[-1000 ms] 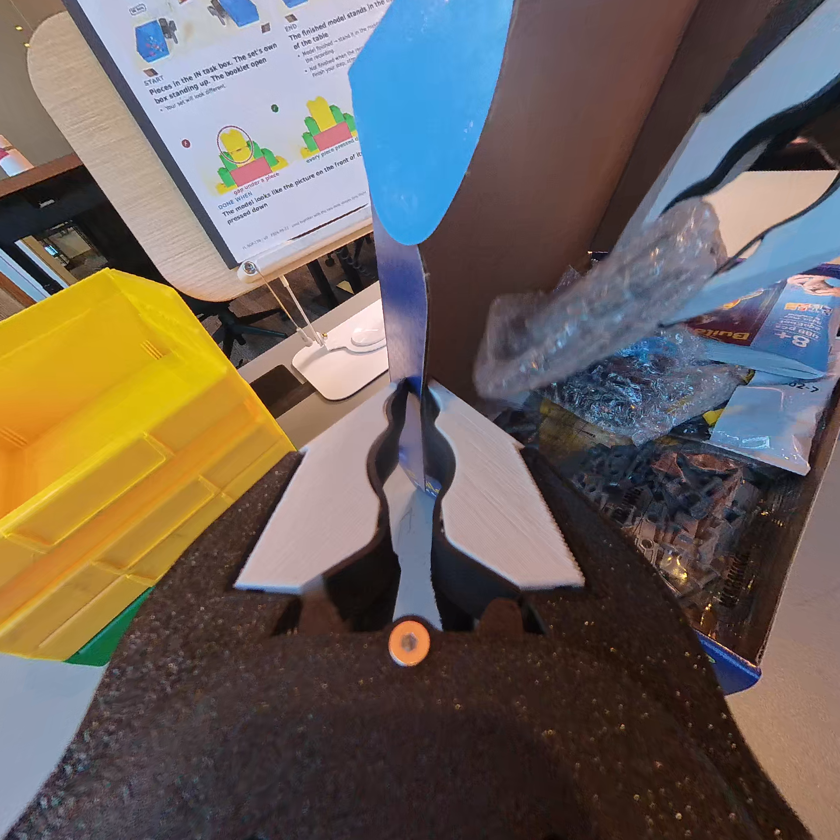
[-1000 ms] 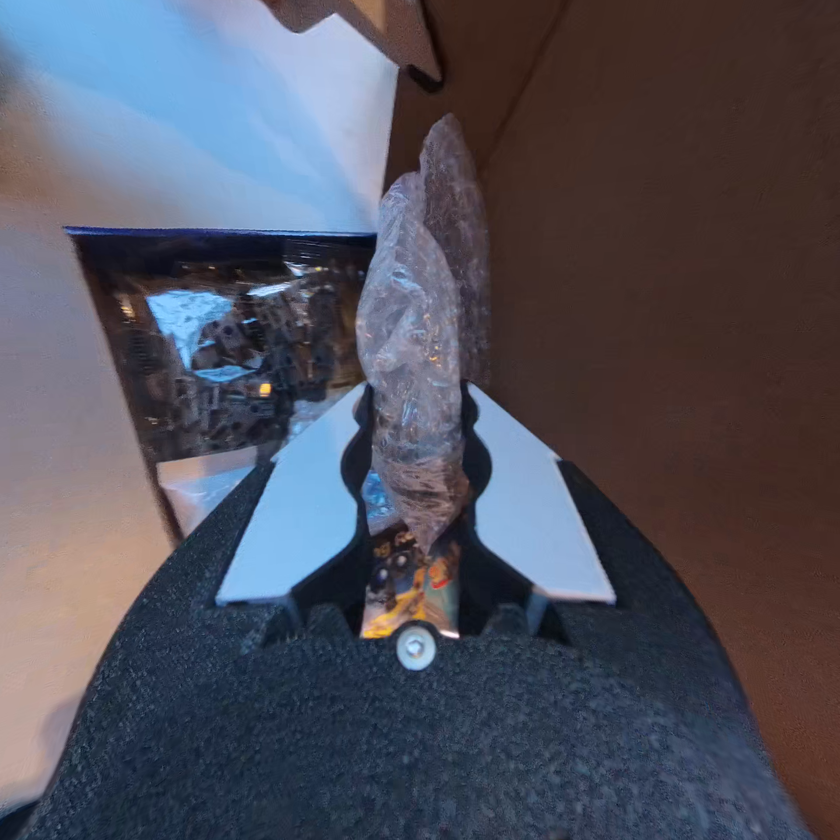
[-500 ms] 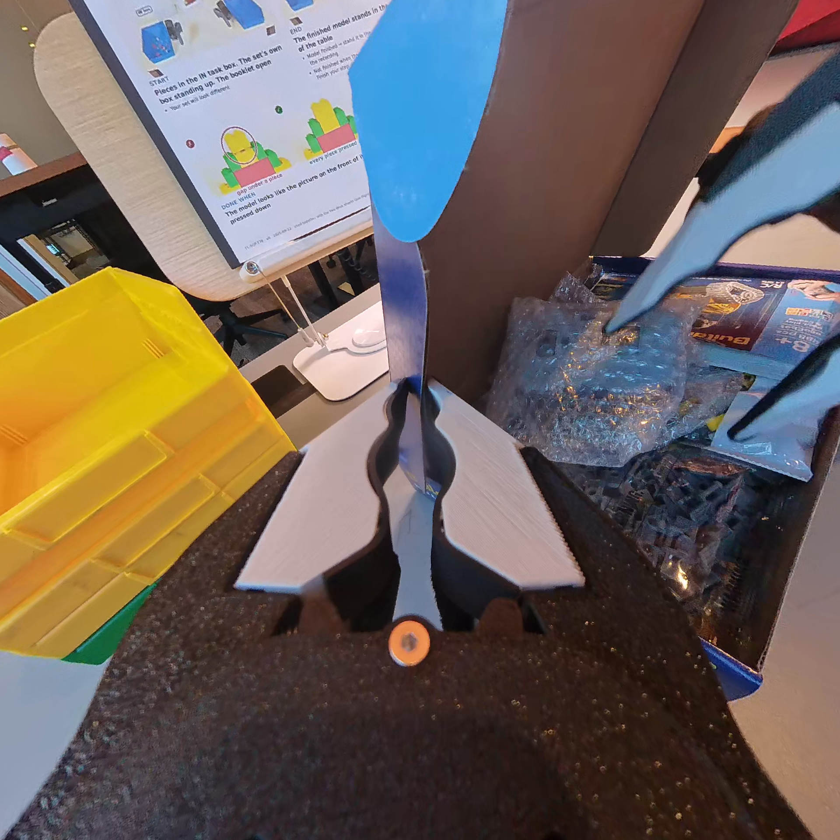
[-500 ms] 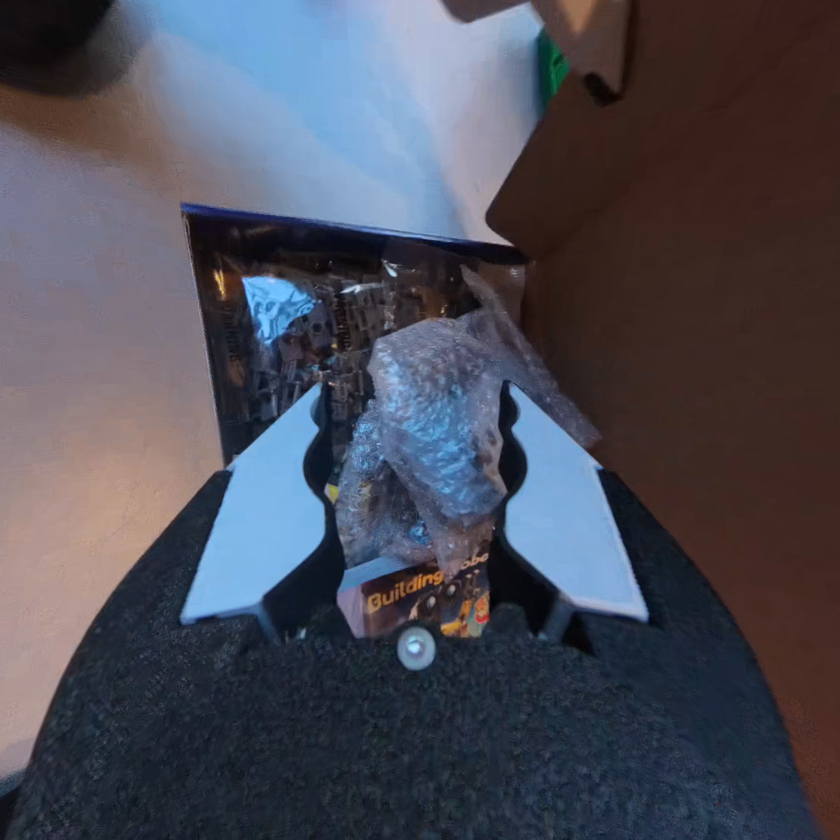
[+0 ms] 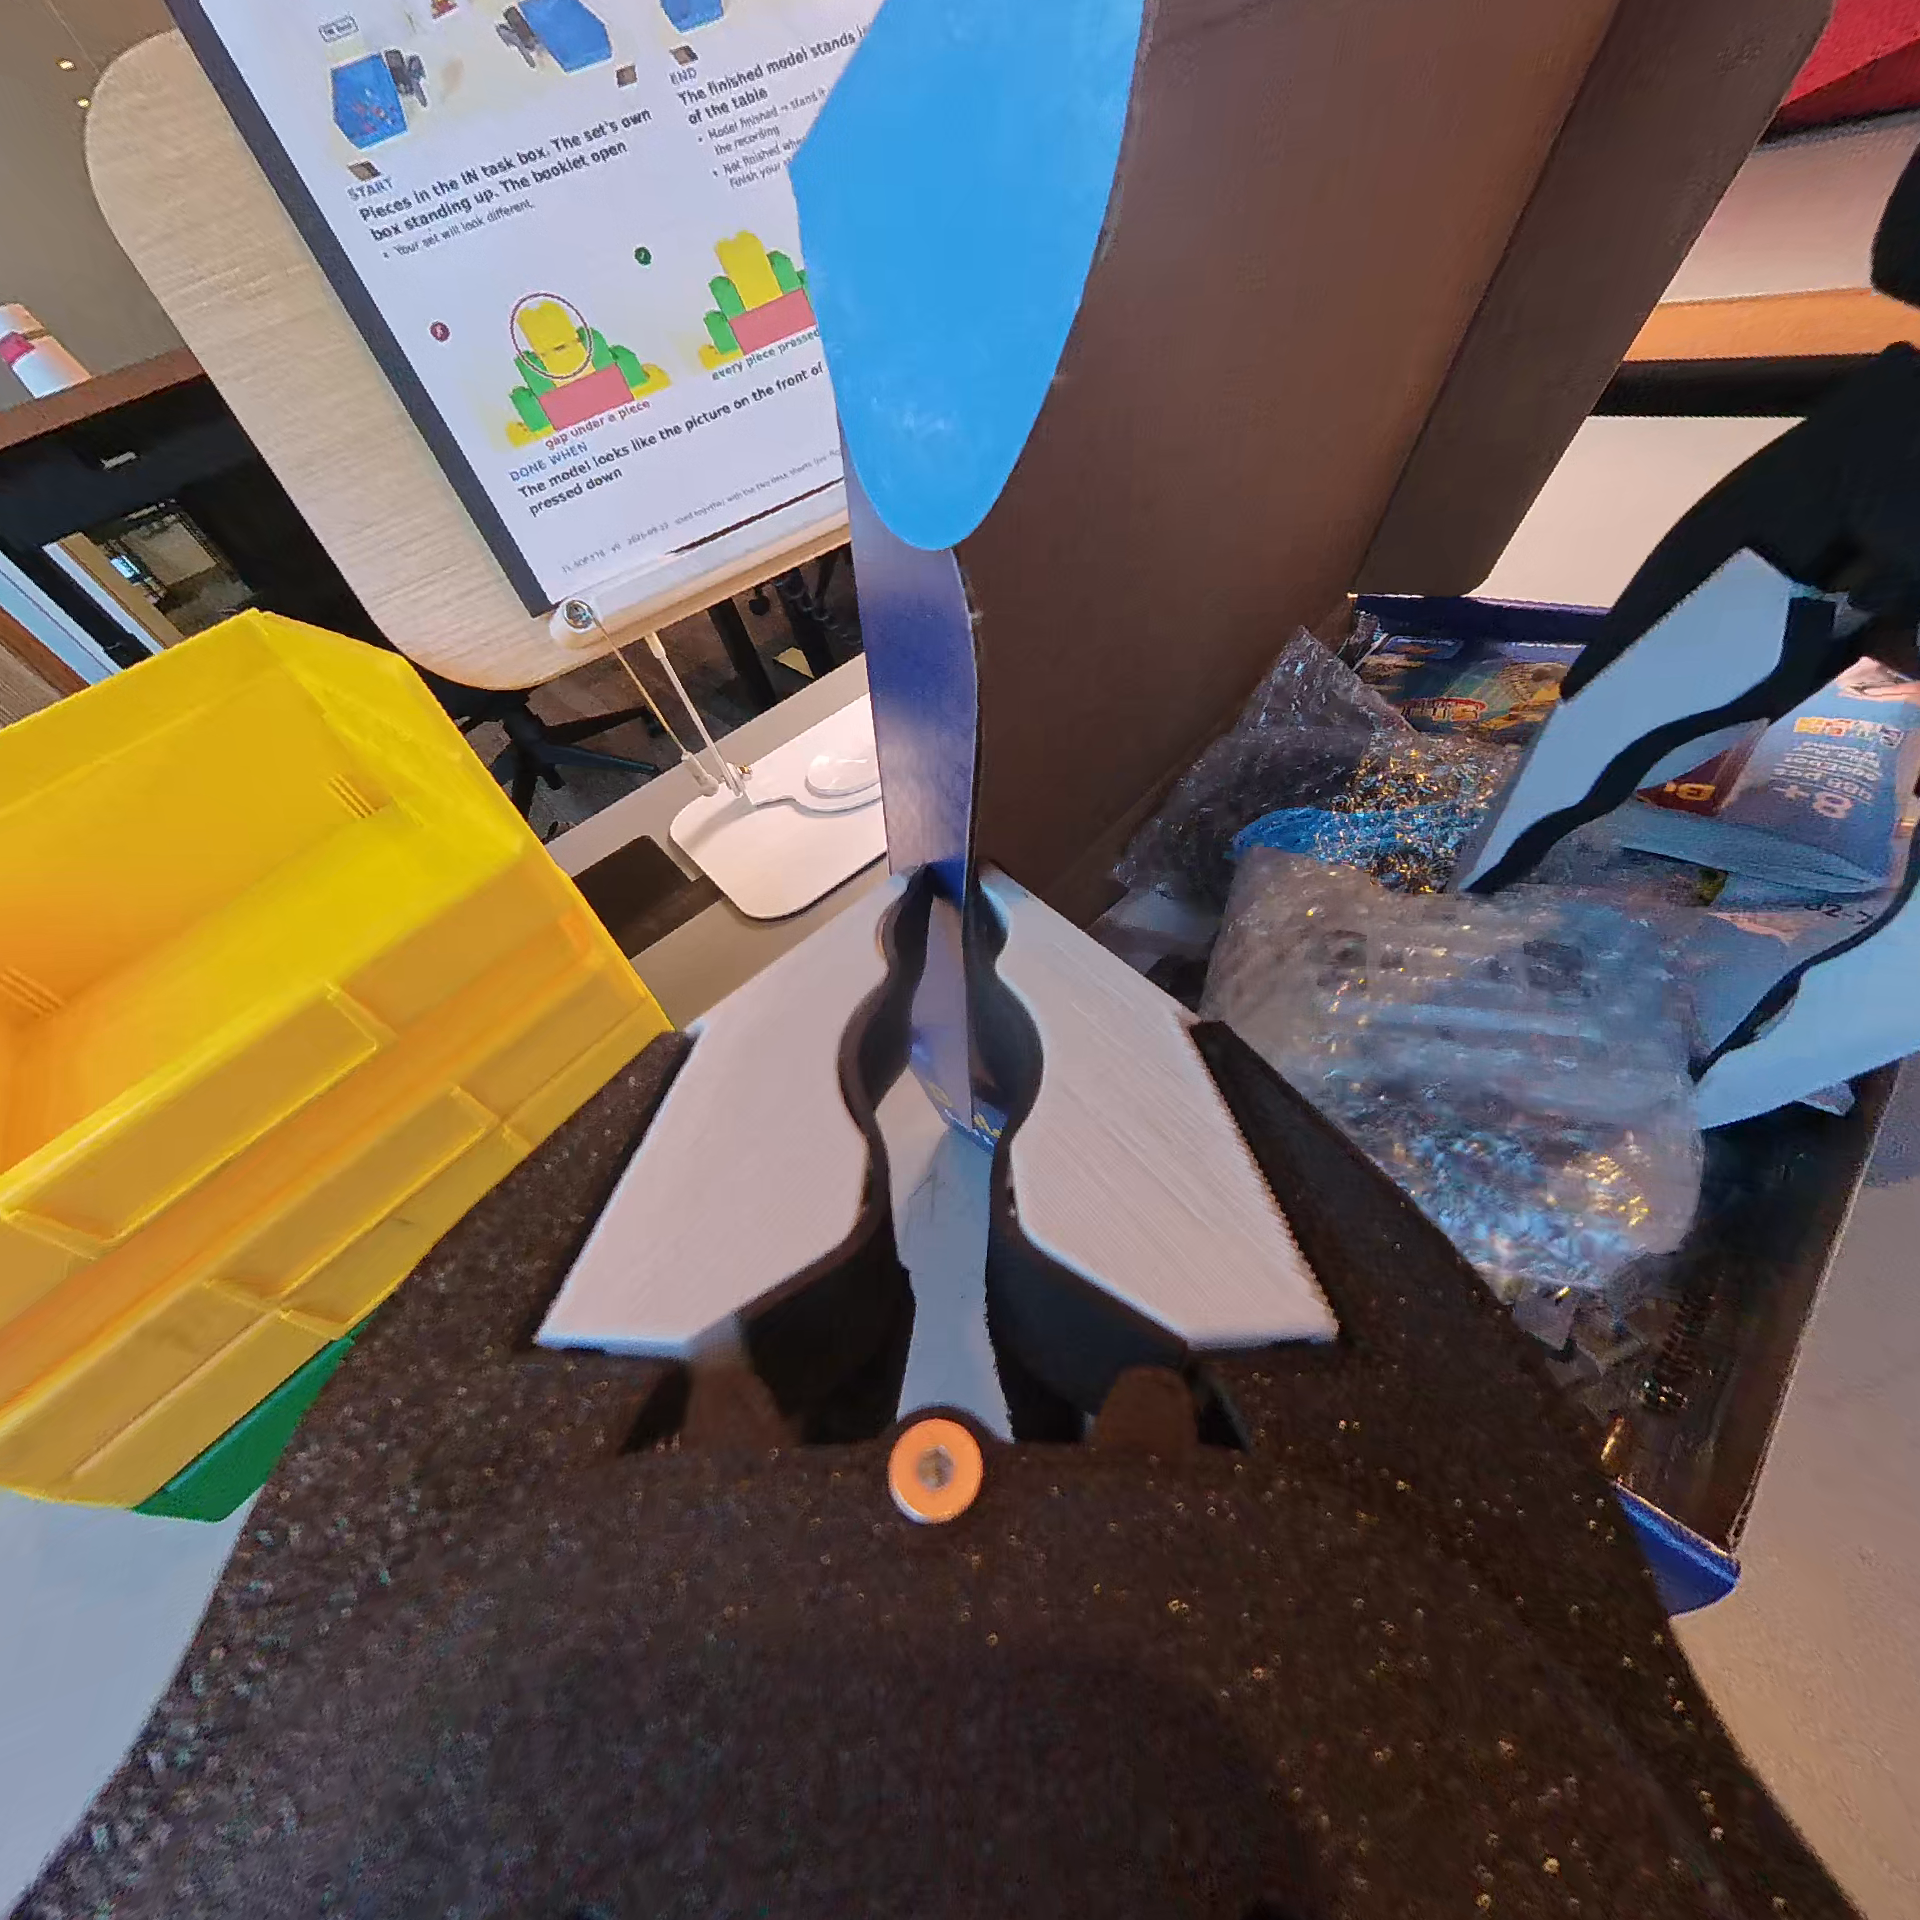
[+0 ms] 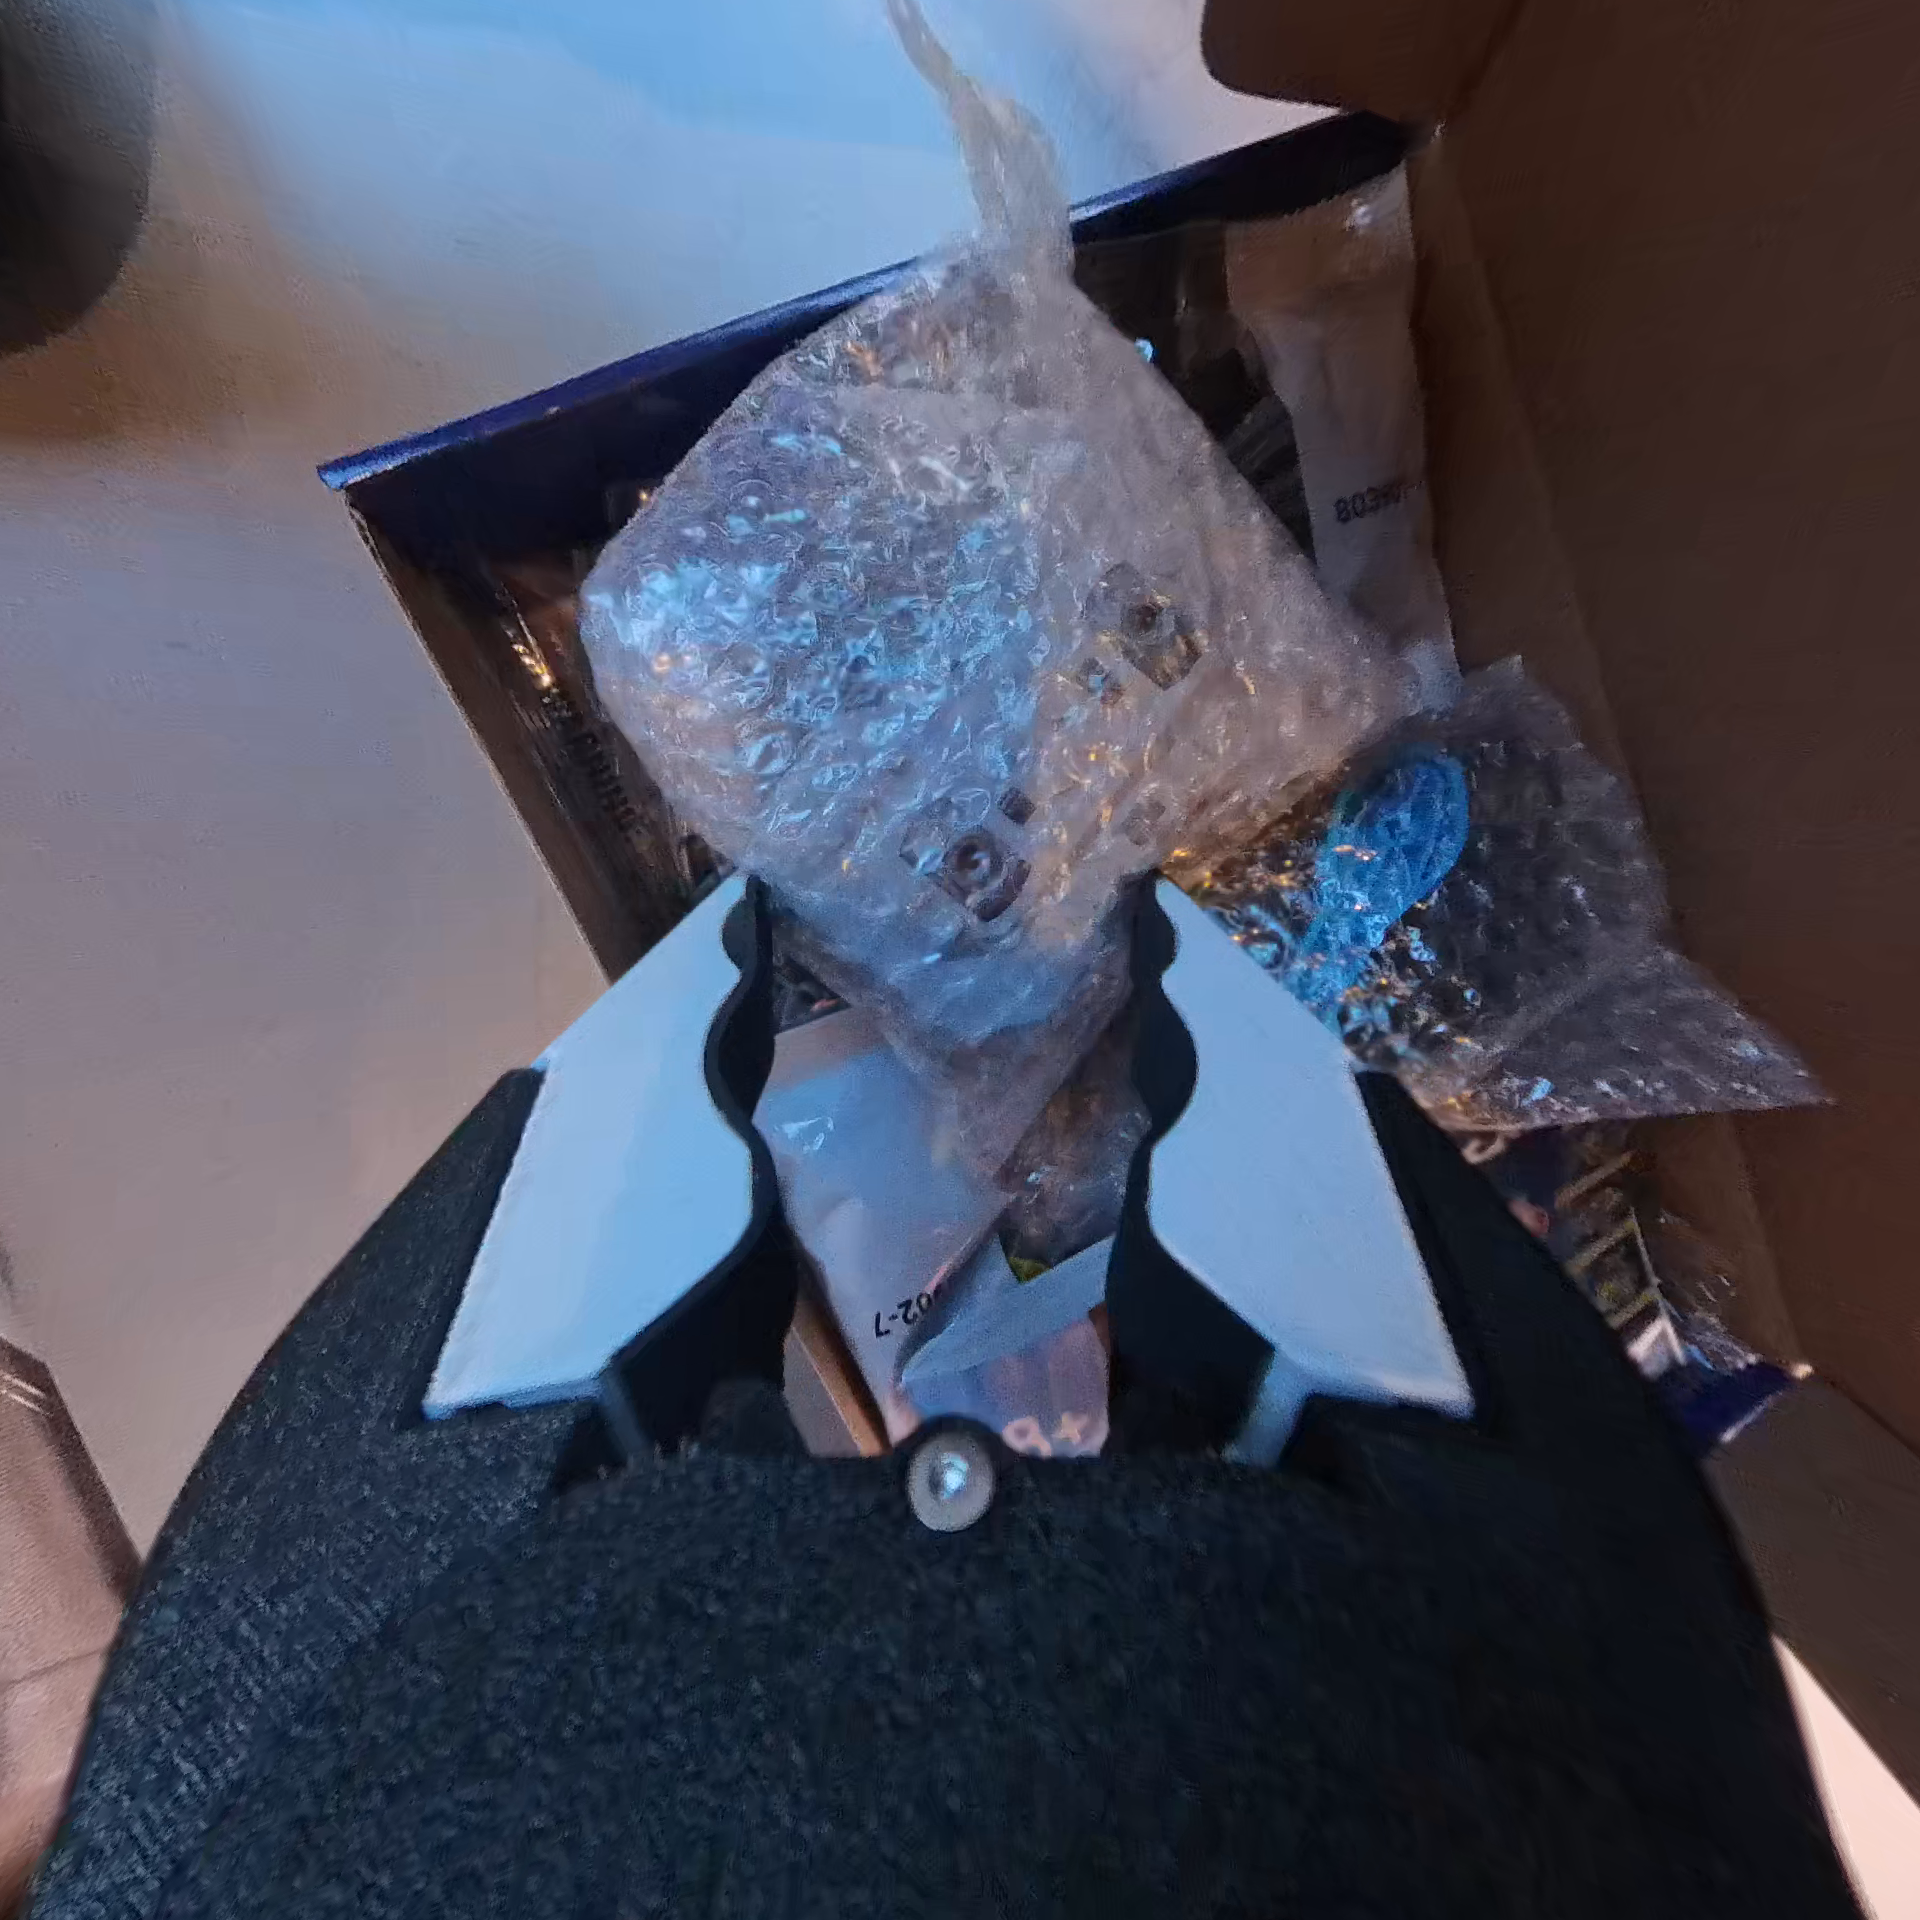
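Observation:
My left gripper [image 5: 940, 899] is shut on the upright blue side flap [image 5: 925, 727] of an open cardboard box [image 6: 727, 343], next to the brown lid [image 5: 1247, 416]. My right gripper [image 6: 951, 894] is open over the box. Its fingers straddle a clear plastic bag of small dark pieces [image 6: 935, 644] without closing on it. The left wrist view also shows the right gripper [image 5: 1590, 997] open around that bag [image 5: 1455, 1039]. A second bag with blue pieces [image 6: 1392, 831] lies beside it, along with a printed booklet [image 5: 1455, 696].
A yellow plastic bin [image 5: 239, 987] stands close on the left of the box, on a green base [image 5: 239, 1444]. An instruction board on a white stand [image 5: 582, 260] is behind it. The pale tabletop [image 6: 260, 727] lies around the box. One gripper's finger ends stand about 15 cm off the other's.
My right gripper held the plastic bag lifted, then opened. The bag now lies on the box's contents between the spread fingers. My left gripper has kept its hold on the flap.

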The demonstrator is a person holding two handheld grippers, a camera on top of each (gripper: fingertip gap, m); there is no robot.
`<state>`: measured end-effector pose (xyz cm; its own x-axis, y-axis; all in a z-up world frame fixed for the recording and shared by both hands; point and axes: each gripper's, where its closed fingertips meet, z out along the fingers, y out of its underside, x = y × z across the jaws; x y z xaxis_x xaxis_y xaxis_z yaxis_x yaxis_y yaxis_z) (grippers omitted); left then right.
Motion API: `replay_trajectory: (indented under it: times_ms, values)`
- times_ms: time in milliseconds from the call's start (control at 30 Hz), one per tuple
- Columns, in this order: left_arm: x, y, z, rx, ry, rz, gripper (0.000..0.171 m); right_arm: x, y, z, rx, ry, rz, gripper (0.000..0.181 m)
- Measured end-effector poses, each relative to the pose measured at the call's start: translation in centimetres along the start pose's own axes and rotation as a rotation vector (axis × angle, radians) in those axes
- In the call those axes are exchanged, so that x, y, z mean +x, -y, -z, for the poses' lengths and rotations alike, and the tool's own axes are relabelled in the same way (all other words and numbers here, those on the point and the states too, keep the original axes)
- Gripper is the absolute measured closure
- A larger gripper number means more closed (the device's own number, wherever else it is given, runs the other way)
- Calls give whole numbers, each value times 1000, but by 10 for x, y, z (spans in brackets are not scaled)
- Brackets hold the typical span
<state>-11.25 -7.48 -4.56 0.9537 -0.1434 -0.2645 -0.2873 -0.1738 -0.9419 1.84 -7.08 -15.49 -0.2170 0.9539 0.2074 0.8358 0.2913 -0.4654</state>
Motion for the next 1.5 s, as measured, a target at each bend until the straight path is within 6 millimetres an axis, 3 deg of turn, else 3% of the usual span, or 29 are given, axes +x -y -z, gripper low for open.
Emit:
replay_trajectory:
  times_ms: [200,267,300,367,467,533,567,700,800,933,1067,1167,1267,1367,1500]
  values:
    - [1,0,1,6,-8,2,167,-6,-8,15,-68,71,58,107]
    - [2,0,1,9,-9,4,167,-3,14,29,15,81,71,90]
    - [2,0,1,12,-9,8,167,-6,32,35,83,102,84,91]
    - [1,0,0,13,-8,9,167,-18,68,38,208,143,157,109]
    - [1,0,0,12,-3,6,167,-27,90,-3,182,131,222,128]
    - [0,0,2,11,2,5,168,-10,79,-38,44,33,271,161]
    - [-1,-1,2,12,6,5,169,-6,74,-45,-4,31,277,166]
    - [-1,-2,4,16,10,9,169,16,57,-38,-112,-63,316,177]
    - [1,-1,2,16,6,4,169,21,59,-42,-74,-66,257,177]
    - [2,-1,2,17,0,13,169,43,76,-36,67,-130,213,139]
    - [3,-1,1,23,-6,19,168,33,82,4,237,-67,170,143]
    - [4,0,1,21,-7,18,167,-7,87,30,363,98,178,141]
    - [5,1,0,10,1,18,167,-25,80,9,315,97,247,138]
    - [6,0,1,-1,12,24,167,-25,47,-28,83,112,280,137]
    - [11,-1,2,-15,7,57,168,-12,43,-25,63,130,186,140]
